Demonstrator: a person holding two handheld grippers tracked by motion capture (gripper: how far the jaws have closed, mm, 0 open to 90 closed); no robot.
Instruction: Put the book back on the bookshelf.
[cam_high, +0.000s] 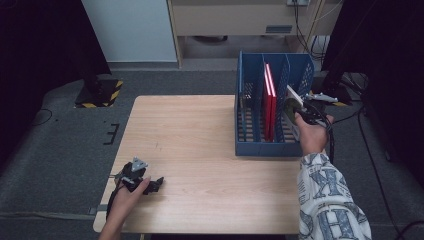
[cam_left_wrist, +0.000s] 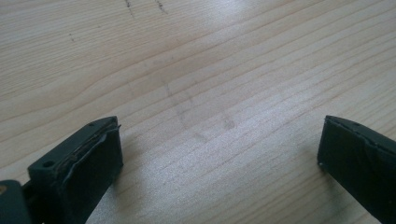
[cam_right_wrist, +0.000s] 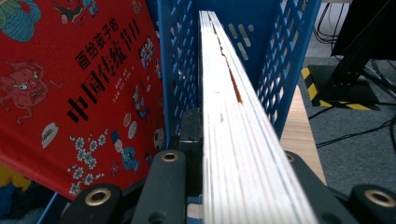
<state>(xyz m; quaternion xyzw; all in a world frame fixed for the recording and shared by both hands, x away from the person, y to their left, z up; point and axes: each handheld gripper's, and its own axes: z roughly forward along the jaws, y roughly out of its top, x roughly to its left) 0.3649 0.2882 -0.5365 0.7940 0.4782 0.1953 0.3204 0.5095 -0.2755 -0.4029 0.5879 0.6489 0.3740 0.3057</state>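
Fingers of my right gripper (cam_high: 301, 111) clamp a thin book (cam_right_wrist: 233, 140) edge-on in the blue rack's (cam_high: 250, 148) rightmost slot, beside red books (cam_high: 270, 102); my left gripper (cam_high: 152, 184) rests spread on the bench (cam_high: 200, 150).

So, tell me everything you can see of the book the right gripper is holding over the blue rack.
The book is thin, with pale page edges facing the camera and a sliver of red-orange showing along them; its cover shows white and green from above. It stands on edge, tilted, clamped between the jaws of the right gripper. It is entering the rightmost slot of the blue rack, between perforated walls. Red books stand in the next slot. Whether it touches the rack floor is hidden.
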